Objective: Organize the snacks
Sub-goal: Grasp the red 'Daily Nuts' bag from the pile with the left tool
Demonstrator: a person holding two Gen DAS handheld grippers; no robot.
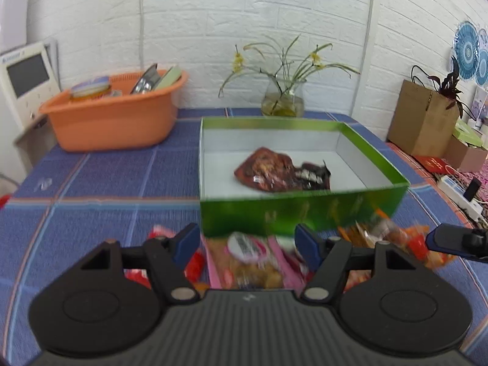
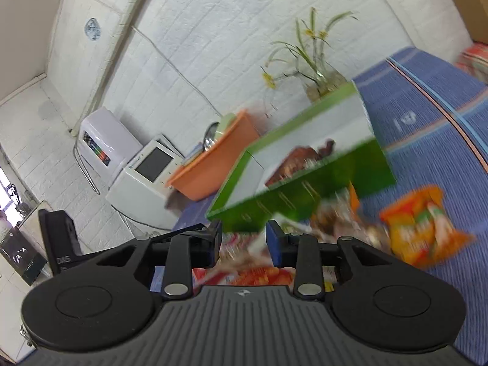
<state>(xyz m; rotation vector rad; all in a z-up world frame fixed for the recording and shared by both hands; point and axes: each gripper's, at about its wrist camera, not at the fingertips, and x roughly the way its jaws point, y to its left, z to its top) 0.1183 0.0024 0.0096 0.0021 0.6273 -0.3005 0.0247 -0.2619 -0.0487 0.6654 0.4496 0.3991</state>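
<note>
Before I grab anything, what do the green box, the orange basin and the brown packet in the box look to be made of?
Green box: likely cardboard with a glossy metallic green outside that mirrors the snacks; matte white inside.
Orange basin: looks like molded plastic, smooth with rounded corners and a rolled rim.
Brown packet: probably plastic film or foil, crinkled with shiny glints.

An open green cardboard box with white inside (image 1: 305, 210) holds one dark red-brown crinkled snack packet (image 1: 280, 170), while a blurred pile of red, pink and orange snack packets (image 1: 250, 259) lies just before its near wall.
</note>
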